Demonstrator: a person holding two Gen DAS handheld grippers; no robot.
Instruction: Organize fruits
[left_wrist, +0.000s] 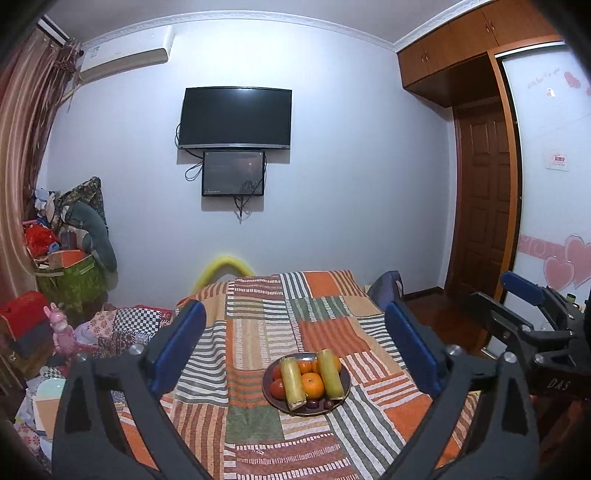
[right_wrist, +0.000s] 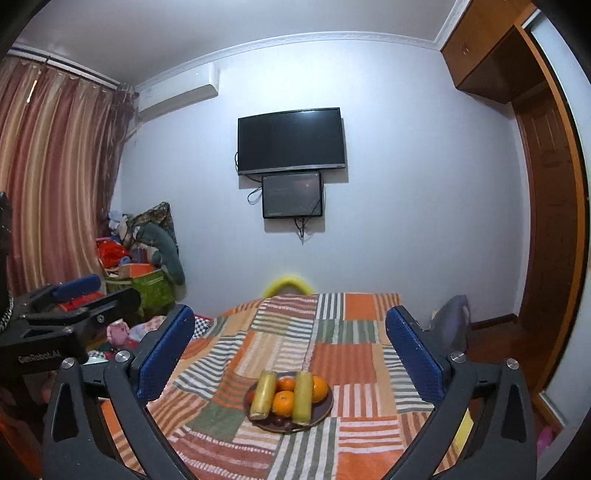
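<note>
Clearly, both grippers hang above the near end of a surface covered with a patchwork striped cloth (left_wrist: 258, 332), and both have their jaws spread wide with nothing between them. The left gripper (left_wrist: 295, 343) frames the plate (left_wrist: 267, 391) between its blue pads, and the right gripper (right_wrist: 290, 350) does the same in its own view. In the left wrist view the right gripper shows at the right edge, beside and apart from the left one; in the right wrist view the left gripper shows at the left edge.

The dark round plate lies on the cloth, ahead of both grippers and not touched by them. On it rest two long yellow-green pieces (left_wrist: 293, 380), side by side and pointing toward the cameras; I cannot tell what fruit they are. Between and around them sit several oranges (left_wrist: 312, 386), one exactly between the two long pieces. At the near rim of the plate lie a few small dark red fruits (right_wrist: 279, 421), partly hidden.

On the far wall hangs a black television (right_wrist: 291, 140), with a smaller screen (right_wrist: 291, 195) just under it. Striped curtains (right_wrist: 55, 177) cover the left side, and a wooden door (left_wrist: 484, 192) stands at the right.
</note>
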